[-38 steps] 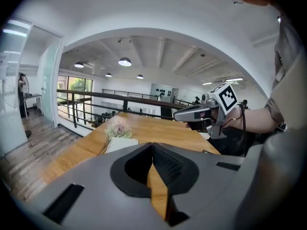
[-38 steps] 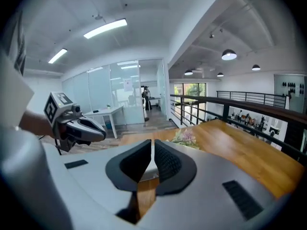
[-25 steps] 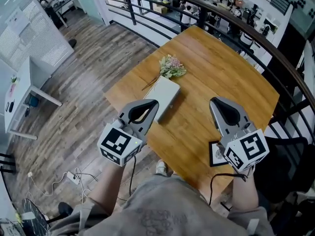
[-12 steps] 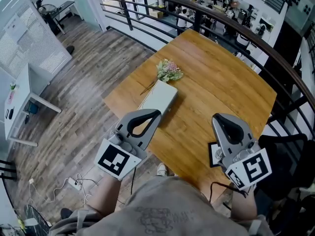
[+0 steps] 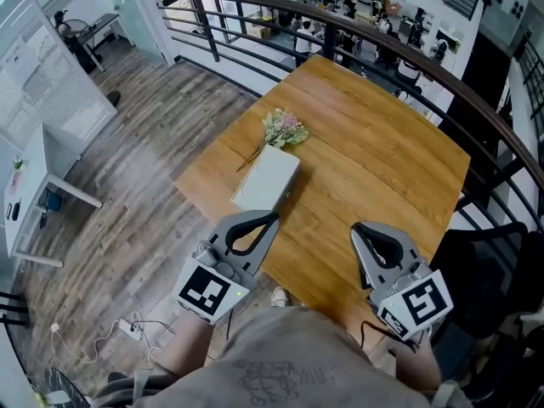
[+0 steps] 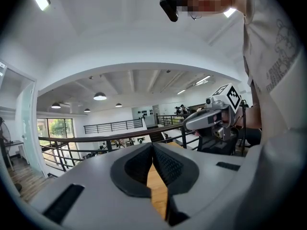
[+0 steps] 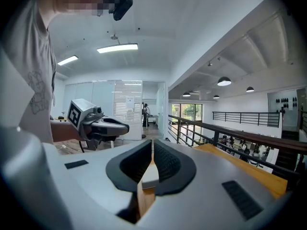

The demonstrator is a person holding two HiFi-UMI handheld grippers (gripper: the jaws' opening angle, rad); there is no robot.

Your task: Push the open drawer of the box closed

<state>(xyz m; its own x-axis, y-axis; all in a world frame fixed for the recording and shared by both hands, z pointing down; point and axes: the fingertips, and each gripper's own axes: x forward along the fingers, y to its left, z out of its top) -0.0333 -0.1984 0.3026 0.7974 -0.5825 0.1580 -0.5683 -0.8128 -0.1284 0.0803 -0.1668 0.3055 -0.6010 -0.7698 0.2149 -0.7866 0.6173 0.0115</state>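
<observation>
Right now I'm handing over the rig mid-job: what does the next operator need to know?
Left gripper: shut, empty, short of the white box.
Right gripper: shut, empty, above the wooden table near its front edge.
The white box lies flat, with flowers at its far end. Neither gripper touches it.
Whether its drawer stands open cannot be told.
Done: no push evident.
Left: press the drawer shut.

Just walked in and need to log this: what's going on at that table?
A person holds two grippers above the near edge of the table. The left gripper and right gripper are both shut and empty. Neither touches the white box, which lies ahead of the left one, with flowers beyond it.
</observation>
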